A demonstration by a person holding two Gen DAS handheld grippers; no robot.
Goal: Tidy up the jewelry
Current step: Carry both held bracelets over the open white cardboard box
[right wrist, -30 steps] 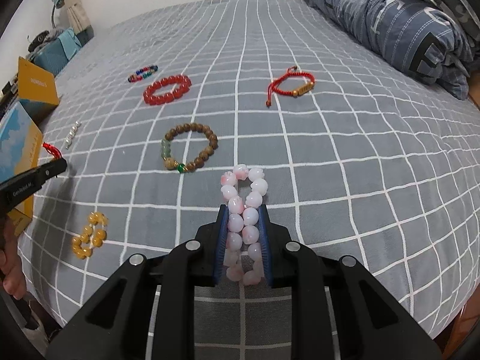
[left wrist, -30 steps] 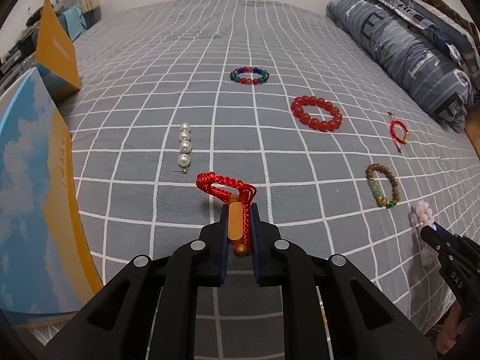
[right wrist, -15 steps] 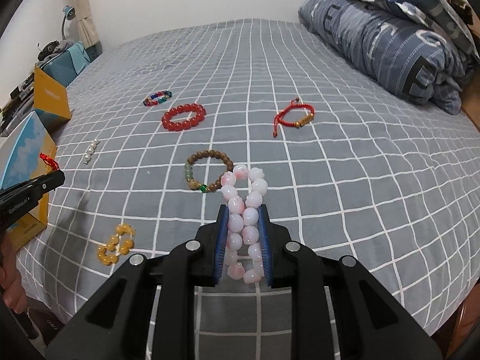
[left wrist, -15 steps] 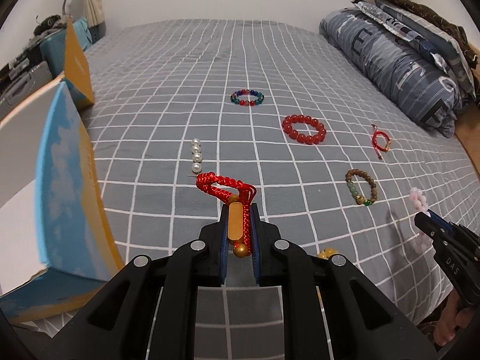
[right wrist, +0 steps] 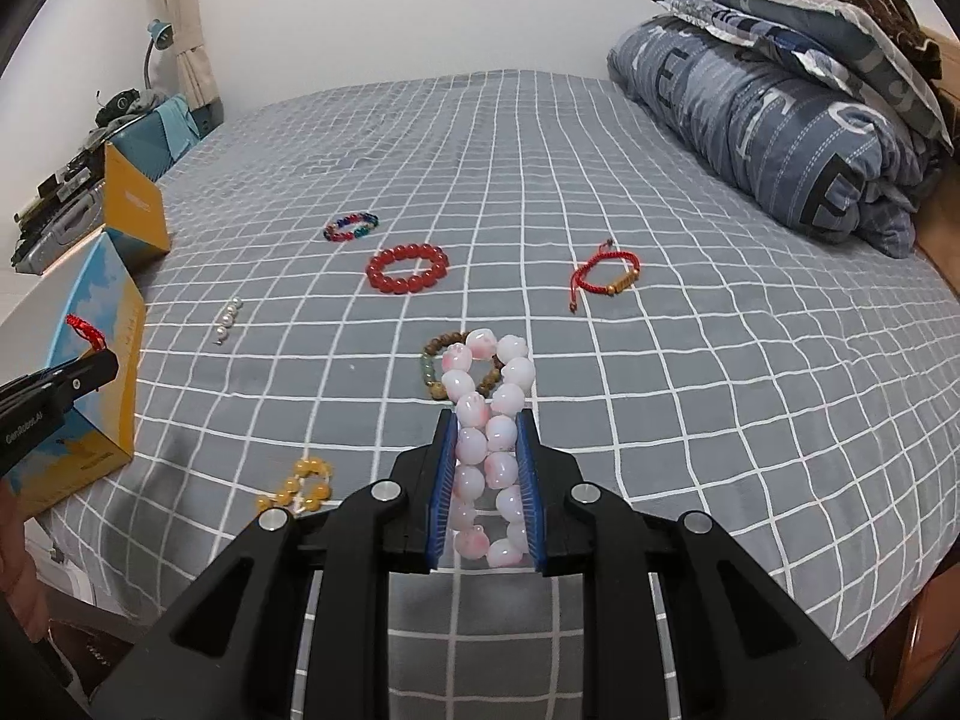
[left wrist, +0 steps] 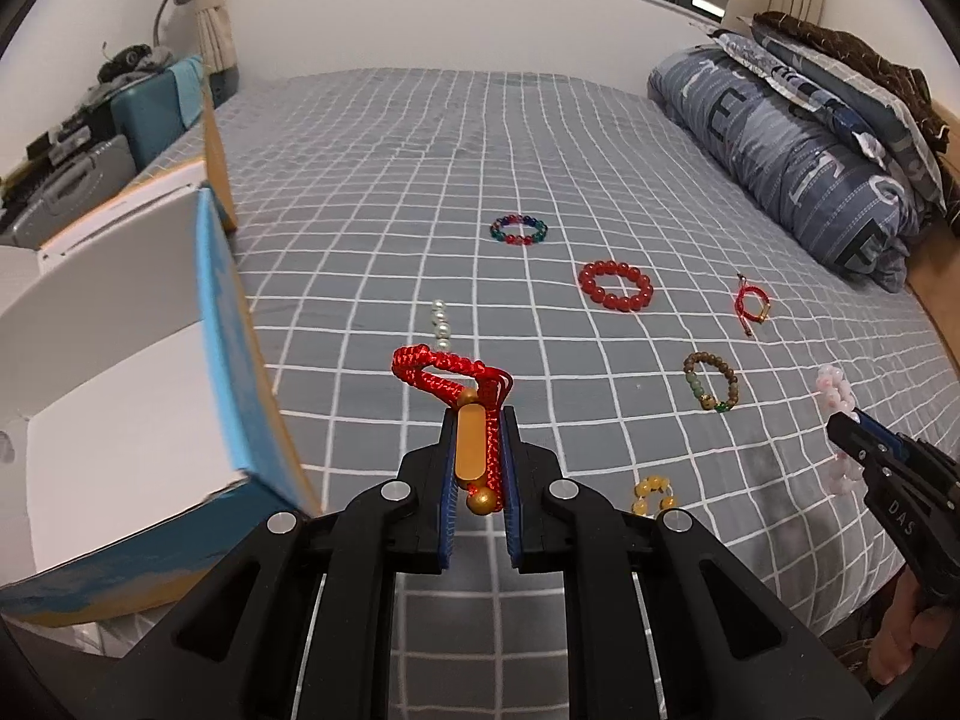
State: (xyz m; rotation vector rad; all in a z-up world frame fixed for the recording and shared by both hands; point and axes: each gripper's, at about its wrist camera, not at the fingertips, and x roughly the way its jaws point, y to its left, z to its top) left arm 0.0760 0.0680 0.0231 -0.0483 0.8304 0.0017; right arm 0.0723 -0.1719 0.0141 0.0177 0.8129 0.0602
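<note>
Braided red cord bracelet — glossy pink bead bracelet — each clamped.

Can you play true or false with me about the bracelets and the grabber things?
1. The left hand-held gripper holds a red cord bracelet. True.
2. The right hand-held gripper is empty. False: it pinches a pink bead bracelet.
3. The red bead bracelet lies on the bed. True.
4. The yellow bead bracelet is inside the box. False: it lies on the bed.
</note>
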